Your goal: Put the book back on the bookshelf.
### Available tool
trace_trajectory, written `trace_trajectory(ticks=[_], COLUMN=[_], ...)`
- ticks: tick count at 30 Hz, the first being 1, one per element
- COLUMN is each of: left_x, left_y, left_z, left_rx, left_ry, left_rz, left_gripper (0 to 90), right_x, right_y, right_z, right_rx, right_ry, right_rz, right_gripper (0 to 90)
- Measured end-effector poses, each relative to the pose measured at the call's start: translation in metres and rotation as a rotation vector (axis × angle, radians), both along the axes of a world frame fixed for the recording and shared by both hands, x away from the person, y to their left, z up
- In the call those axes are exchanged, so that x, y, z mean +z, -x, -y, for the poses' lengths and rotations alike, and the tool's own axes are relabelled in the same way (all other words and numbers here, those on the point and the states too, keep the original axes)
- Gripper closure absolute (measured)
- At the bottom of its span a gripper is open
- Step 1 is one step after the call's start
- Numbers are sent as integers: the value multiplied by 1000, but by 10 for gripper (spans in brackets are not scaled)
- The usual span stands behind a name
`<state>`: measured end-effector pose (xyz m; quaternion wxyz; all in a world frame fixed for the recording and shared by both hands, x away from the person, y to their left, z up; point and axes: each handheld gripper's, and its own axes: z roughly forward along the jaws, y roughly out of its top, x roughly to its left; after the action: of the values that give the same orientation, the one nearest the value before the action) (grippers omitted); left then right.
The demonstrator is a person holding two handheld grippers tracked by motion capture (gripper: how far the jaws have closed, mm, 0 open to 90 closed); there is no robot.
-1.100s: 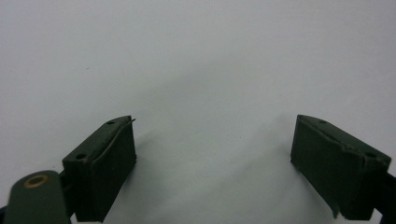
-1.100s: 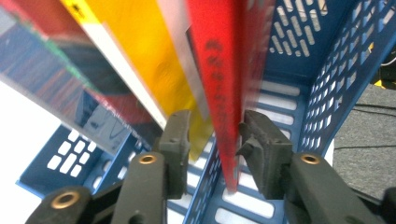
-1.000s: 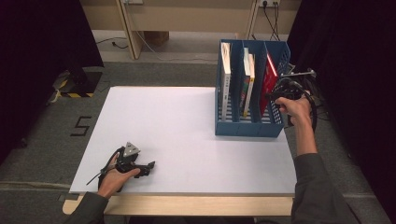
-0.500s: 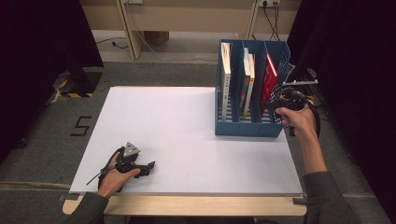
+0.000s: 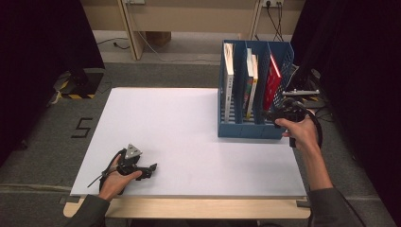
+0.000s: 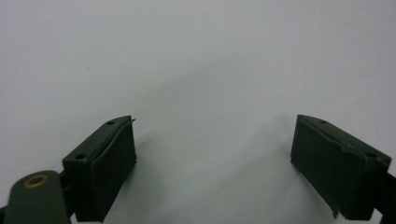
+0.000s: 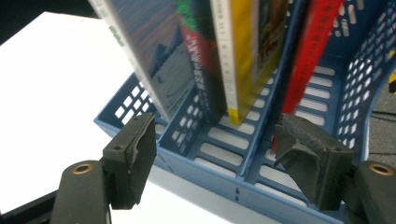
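A blue file rack (image 5: 250,130) stands at the table's right side with several upright books: a white one (image 5: 229,80), a yellow-spined one (image 5: 249,82) and a red one (image 5: 272,81). My right gripper (image 5: 269,115) hovers open at the rack's near right corner, just in front of the red book's slot. In the right gripper view (image 7: 219,161) the jaws stand wide, with the rack (image 7: 233,186), the yellow book (image 7: 240,56) and the red book (image 7: 313,56) beyond them. My left gripper (image 5: 152,169) rests open on the white table (image 5: 165,123), nothing between its jaws (image 6: 212,163).
Beyond the table lie grey floor, a wooden frame (image 5: 130,28), cables and a black-yellow object (image 5: 73,85). A "5" mark (image 5: 83,127) is on the floor at left. Dark curtains flank both sides.
My right gripper has drawn back toward me and lower, from beside the red book's top to the rack's near corner. The left gripper has stayed put.
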<state>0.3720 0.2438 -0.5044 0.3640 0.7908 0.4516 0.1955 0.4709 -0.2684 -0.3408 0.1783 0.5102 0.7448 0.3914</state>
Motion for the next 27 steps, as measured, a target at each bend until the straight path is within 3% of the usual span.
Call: trace_trajectory(ticks=[8,24,27], left_x=[0,0,0], left_y=[0,0,0], left_z=[0,0,0], left_rx=[0,0,0], left_ry=[0,1,1], left_rz=[0,1,2], left_gripper=[129,128,129], right_x=[-11,-32,-39], right_y=[15,43,48], right_z=[-13,-42,-48], right_rx=[40,103,123], right_ry=[-12,20,-11], right_rz=[-2,6,-7], right_gripper=[270,178,181])
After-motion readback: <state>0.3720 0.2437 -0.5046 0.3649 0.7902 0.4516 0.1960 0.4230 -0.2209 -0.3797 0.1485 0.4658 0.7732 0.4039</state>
